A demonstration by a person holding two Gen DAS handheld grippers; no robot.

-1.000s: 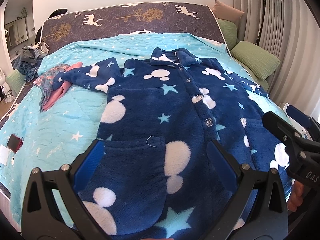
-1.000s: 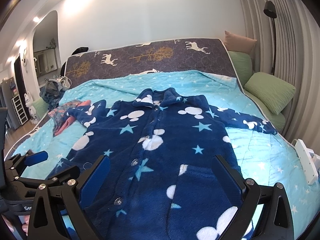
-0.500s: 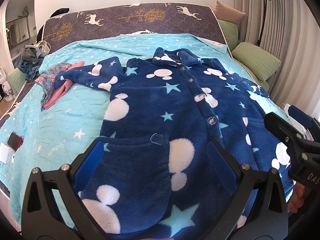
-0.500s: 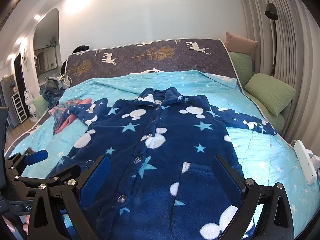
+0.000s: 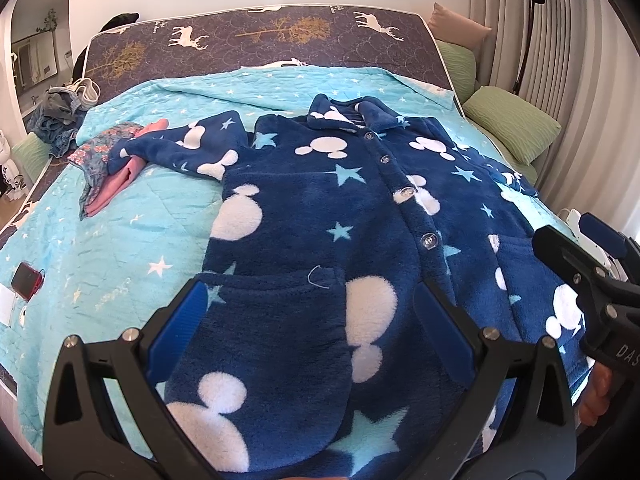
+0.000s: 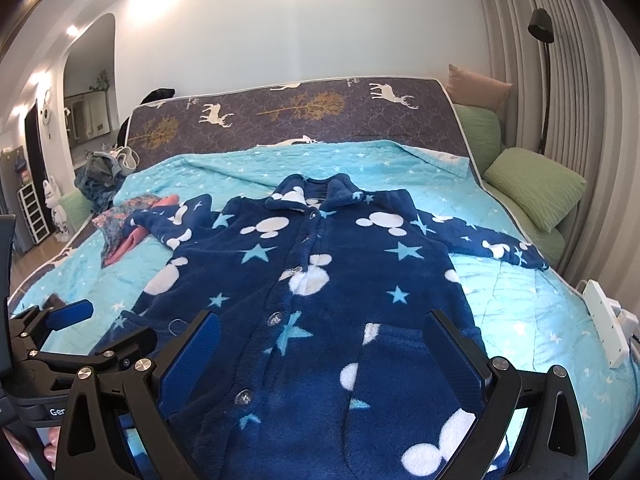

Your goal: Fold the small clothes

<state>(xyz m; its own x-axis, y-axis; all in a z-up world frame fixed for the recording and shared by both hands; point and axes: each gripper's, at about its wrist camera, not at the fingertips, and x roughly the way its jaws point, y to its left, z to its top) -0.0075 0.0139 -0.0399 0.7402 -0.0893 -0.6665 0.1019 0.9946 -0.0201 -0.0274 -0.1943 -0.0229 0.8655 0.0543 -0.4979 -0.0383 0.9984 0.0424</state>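
Left wrist view: the left gripper (image 5: pixel 308 336) hangs over the near hem of the fleece robe (image 5: pixel 320 216), jaws spread wide and holding nothing. The robe lies flat, buttoned, collar toward the headboard (image 5: pixel 260 36), on the turquoise quilt (image 5: pixel 100 248) of the bed. A folded pink and floral garment (image 5: pixel 108 168) lies near the left edge, touching one sleeve cuff. The right gripper (image 5: pixel 592 256) shows at the right edge.

Right wrist view: the right gripper (image 6: pixel 320 356) sits above the robe (image 6: pixel 320 264) hem, jaws spread, empty. The left gripper (image 6: pixel 68 316) appears at the left. Green pillows (image 6: pixel 536 184) lie beyond the bed's right edge.
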